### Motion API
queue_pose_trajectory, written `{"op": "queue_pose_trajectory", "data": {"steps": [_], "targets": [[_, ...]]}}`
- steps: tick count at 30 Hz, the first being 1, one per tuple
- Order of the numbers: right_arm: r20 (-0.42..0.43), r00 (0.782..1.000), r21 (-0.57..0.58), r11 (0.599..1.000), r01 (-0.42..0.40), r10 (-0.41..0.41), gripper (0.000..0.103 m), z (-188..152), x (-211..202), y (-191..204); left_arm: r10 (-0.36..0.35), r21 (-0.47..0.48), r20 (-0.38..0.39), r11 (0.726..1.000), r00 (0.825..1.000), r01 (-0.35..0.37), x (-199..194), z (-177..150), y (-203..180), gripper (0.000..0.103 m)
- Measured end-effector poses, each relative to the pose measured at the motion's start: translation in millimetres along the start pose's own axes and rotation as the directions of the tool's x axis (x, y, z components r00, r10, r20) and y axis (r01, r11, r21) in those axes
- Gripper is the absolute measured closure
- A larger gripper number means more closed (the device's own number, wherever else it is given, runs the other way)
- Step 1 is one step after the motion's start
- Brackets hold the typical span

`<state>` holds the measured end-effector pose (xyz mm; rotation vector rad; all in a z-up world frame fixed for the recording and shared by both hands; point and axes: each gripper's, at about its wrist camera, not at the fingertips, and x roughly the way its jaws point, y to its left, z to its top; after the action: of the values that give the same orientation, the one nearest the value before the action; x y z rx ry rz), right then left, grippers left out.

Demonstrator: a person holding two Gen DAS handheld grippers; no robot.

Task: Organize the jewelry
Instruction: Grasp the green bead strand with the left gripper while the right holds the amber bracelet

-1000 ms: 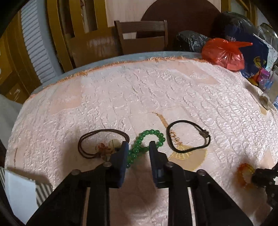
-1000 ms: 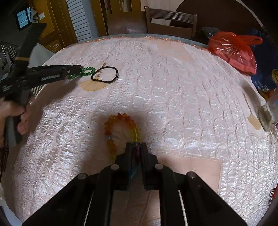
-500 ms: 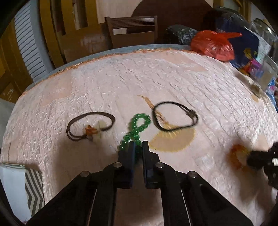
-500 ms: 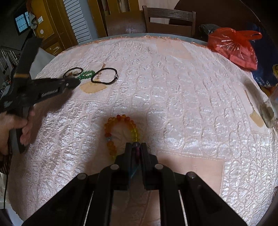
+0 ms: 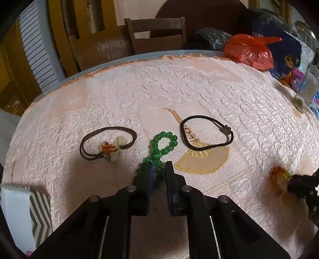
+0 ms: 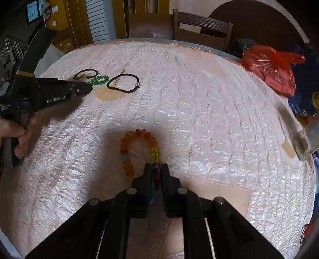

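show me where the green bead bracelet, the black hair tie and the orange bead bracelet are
green bead bracelet [image 5: 163, 141], left wrist view, on its far loop of beads
black hair tie [image 5: 225, 129], left wrist view, on its small clasp
orange bead bracelet [image 6: 139, 133], right wrist view, on its far arc

A round table [image 5: 179, 83] under a crinkled pale pink cloth with a fan motif fills most of each frame. Behind its far edge, at top centre, stands a dark wooden chair [image 5: 157, 33], with yellow-brown wooden panelling [image 5: 59, 29] and a white louvred door [image 5: 33, 45] at upper left. A small barred window [image 6: 34, 10] shows in the right wrist view's upper left corner, and the room is dim.
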<state>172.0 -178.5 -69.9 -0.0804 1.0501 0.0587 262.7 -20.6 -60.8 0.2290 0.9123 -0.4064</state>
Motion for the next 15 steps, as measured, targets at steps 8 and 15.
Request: {"op": "queue_pose_trajectory", "data": {"steps": [8, 15], "targets": [[0.006, 1.0, -0.012, 1.0, 0.005, -0.005, 0.093, -1.1, -0.6, -0.2, 0.119, -0.082, 0.028, 0.99, 0.993, -0.116, -3.6, -10.5, -12.7, 0.09], [0.01, 1.0, -0.025, 1.0, 0.015, -0.014, 0.093, -2.3, -1.1, 1.4, 0.136, -0.103, 0.028, 0.986, 0.99, -0.133, -3.4, -11.7, -13.3, 0.09]]}}
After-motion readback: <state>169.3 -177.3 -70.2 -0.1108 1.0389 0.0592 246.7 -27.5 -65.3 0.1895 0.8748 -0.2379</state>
